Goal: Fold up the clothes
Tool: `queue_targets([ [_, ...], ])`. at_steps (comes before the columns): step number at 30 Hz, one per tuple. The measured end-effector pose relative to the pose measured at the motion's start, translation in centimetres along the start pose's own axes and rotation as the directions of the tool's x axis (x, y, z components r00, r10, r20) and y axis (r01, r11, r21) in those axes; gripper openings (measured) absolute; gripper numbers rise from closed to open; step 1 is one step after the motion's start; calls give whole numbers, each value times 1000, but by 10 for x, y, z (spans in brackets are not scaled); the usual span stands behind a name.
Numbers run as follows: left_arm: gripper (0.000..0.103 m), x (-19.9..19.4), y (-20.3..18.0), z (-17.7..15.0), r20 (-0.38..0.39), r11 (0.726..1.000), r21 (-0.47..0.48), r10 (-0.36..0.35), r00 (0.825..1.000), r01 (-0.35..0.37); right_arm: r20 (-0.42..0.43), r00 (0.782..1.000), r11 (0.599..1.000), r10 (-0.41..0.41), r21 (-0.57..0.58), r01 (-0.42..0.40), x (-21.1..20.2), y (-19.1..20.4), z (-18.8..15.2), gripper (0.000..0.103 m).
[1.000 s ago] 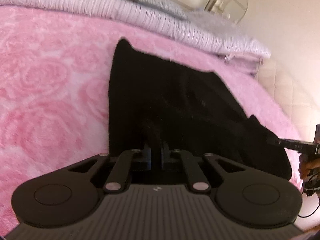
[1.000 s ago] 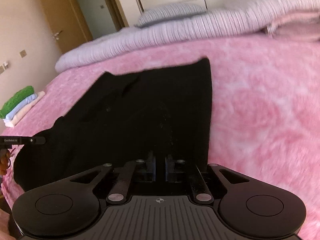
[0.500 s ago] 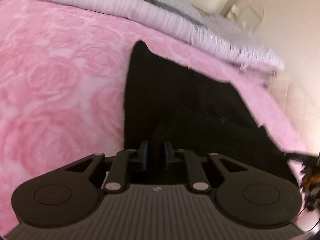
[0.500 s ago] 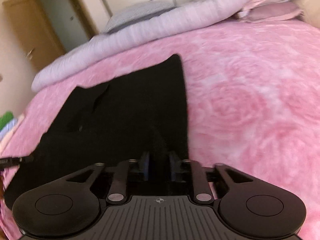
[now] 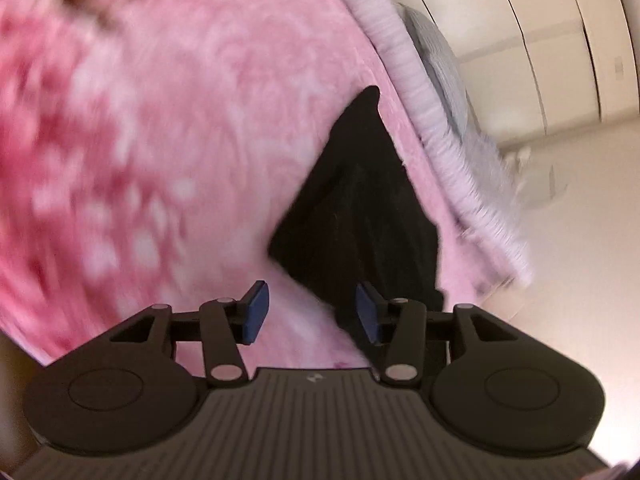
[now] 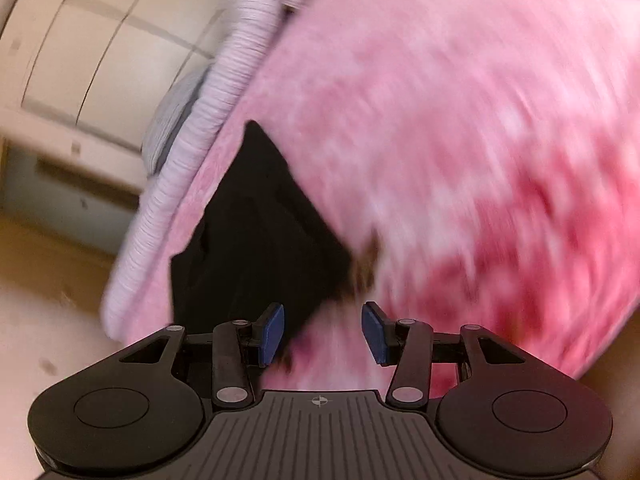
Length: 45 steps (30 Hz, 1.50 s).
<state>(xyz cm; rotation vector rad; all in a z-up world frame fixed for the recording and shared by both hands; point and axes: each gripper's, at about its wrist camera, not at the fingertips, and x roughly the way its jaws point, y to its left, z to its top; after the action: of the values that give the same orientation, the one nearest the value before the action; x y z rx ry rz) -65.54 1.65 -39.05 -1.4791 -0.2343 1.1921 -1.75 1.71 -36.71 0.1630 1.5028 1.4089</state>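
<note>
The black garment (image 5: 360,208) lies flat on your pink blanket (image 5: 180,140), near the pale ribbed quilt (image 5: 432,120) along the bed's edge. Your left gripper (image 5: 312,312) hangs over its near corner, jaws opening, nothing pinched between the blue pads (image 5: 256,312). Your right gripper (image 6: 322,334) does likewise beside the garment (image 6: 256,232), jaws spreading, pads bare.

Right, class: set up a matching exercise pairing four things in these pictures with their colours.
Things:
1. garment
2. blanket
3. gripper pads
4. wardrobe

Colours:
a. cream
b. blue
c. pink
d. black

Pairs: 1-d, 2-c, 3-b, 4-a
</note>
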Motion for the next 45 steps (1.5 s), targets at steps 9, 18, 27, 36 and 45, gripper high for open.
queue_targets([
  [9, 41, 33, 2, 6, 88, 996, -84, 20, 996, -13, 12, 996, 987, 91, 132, -92, 31, 6, 8, 48],
  [18, 12, 32, -37, 7, 141, 931, 348, 64, 988, -109, 145, 989, 998, -10, -63, 19, 38, 27, 12, 7],
  [27, 20, 37, -21, -1, 111, 907, 382, 144, 983, -176, 90, 993, 993, -80, -80, 87, 44, 0, 11, 15],
  [36, 21, -2, -68, -10, 293, 781, 503, 249, 923, -371, 339, 916, 752, -215, -542, 377, 15, 75, -11, 28],
  [45, 25, 60, -92, -69, 313, 503, 731, 352, 882, -461, 321, 906, 485, -276, -768, 420, 81, 66, -62, 28],
])
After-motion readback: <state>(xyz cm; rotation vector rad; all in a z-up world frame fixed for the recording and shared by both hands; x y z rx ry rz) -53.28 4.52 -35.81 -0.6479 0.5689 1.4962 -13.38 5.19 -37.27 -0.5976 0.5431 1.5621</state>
